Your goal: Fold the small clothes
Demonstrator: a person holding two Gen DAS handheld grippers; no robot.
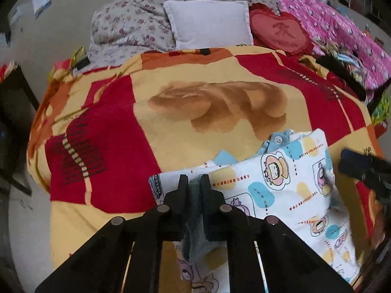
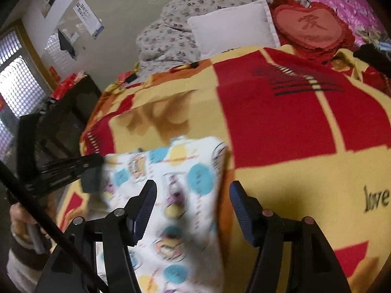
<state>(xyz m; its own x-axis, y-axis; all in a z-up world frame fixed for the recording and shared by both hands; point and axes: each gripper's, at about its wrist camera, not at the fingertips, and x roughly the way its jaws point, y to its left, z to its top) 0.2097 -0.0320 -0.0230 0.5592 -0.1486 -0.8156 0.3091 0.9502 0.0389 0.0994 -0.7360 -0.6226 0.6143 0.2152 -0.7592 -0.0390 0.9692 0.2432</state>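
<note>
A small white garment [image 1: 281, 178] printed with cartoon figures and blue and yellow dots lies partly folded on the red and yellow blanket [image 1: 117, 131]. My left gripper [image 1: 194, 183] is shut, its dark pads pinching the garment's near left edge. In the right wrist view it [image 2: 94, 171] comes in from the left and meets that same edge of the garment [image 2: 185, 178]. My right gripper [image 2: 193, 186] stands open with its blue pads apart. They straddle the garment's right part without pressing on it. In the left wrist view the right gripper [image 1: 361, 168] is a dark blur at the right edge.
At the head of the bed lie a white pillow [image 1: 210, 24], a red heart cushion [image 1: 278, 31], a floral quilt [image 1: 127, 24] and a pink quilt [image 1: 342, 36]. A dark cabinet [image 2: 63, 119] stands left of the bed. A person's hand [image 2: 22, 217] holds the left gripper's handle.
</note>
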